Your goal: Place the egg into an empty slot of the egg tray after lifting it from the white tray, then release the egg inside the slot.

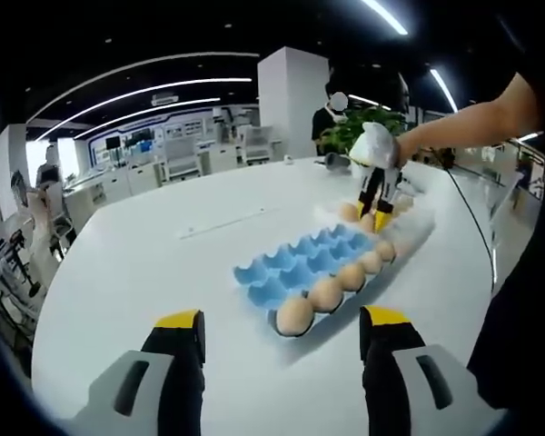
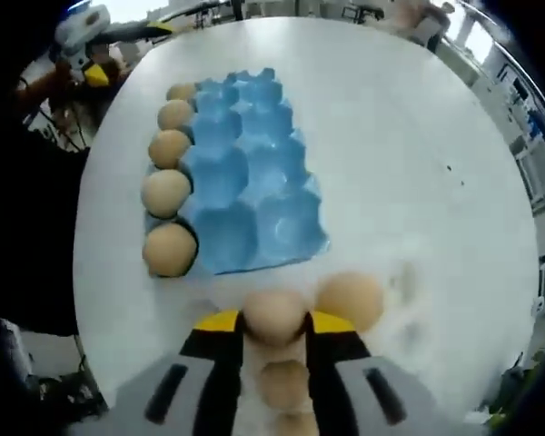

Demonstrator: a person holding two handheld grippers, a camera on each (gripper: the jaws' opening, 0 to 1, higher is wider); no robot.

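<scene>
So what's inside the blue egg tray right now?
Five eggs fill one edge row of the egg tray; the other visible slots are empty. The right gripper grips another egg outside it.

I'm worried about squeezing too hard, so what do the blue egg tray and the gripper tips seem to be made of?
The blue egg tray looks like moulded pulp or thin plastic, matte, with soft rounded cups; which one is unclear. The right gripper has yellow tips on dark fingers, probably hard plastic with a slight sheen, closed around an egg.
</scene>
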